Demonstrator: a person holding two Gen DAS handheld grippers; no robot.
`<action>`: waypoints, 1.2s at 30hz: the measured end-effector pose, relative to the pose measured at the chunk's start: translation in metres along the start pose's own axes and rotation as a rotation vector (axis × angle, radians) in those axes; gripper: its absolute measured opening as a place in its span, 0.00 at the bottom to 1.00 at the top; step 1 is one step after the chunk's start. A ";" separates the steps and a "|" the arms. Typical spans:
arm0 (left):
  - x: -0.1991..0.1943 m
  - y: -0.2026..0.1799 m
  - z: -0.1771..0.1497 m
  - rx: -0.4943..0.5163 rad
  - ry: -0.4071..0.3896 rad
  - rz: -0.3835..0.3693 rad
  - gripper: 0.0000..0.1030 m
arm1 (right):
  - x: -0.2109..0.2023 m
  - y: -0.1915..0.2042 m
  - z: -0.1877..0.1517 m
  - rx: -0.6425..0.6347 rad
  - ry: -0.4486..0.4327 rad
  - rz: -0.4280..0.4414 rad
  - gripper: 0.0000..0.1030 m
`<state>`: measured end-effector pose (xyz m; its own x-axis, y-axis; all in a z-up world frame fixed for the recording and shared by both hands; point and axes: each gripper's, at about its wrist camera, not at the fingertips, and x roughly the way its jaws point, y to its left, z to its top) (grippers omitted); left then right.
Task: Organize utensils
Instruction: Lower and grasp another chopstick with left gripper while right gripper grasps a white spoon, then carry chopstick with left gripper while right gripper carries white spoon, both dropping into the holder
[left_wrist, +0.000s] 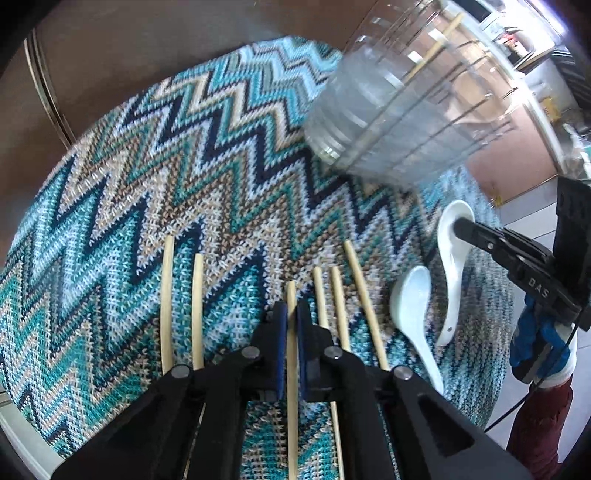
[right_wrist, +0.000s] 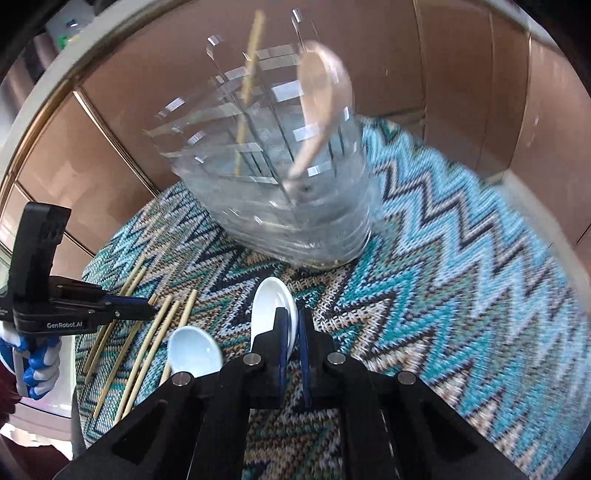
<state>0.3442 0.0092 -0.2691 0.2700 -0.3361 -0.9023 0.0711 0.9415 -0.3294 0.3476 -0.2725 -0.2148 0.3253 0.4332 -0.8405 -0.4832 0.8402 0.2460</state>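
Squeezing nearly shut, the left tongs (left_wrist: 291, 314) pinch one chopstick (left_wrist: 291, 295) off the zigzag mat (left_wrist: 147, 166) while the right tongs (right_wrist: 293, 321) grip a white spoon (right_wrist: 275, 299) by its bowl, both likely headed for the clear holder (right_wrist: 280, 177) nearby.

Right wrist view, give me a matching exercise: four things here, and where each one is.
Things:
1. chopstick
2. white spoon
3. pale blue spoon
4. clear holder

Places:
A. standing upright on the mat
B. between the left hand-held gripper's fingers
C. lying free on the mat
D. between the right hand-held gripper's fingers

Pairs: 1-B, 2-D, 3-C, 4-A
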 end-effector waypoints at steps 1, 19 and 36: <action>-0.008 0.000 -0.004 0.009 -0.031 -0.004 0.05 | -0.009 0.004 -0.002 -0.010 -0.022 -0.019 0.06; -0.176 -0.036 -0.023 0.070 -0.517 -0.107 0.05 | -0.127 0.074 -0.005 -0.031 -0.413 -0.215 0.05; -0.190 -0.103 0.120 0.027 -1.047 -0.054 0.05 | -0.108 0.059 0.072 0.019 -0.769 -0.306 0.06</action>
<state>0.4011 -0.0215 -0.0303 0.9610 -0.2004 -0.1904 0.1258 0.9303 -0.3444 0.3430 -0.2459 -0.0749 0.9089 0.2810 -0.3081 -0.2715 0.9596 0.0743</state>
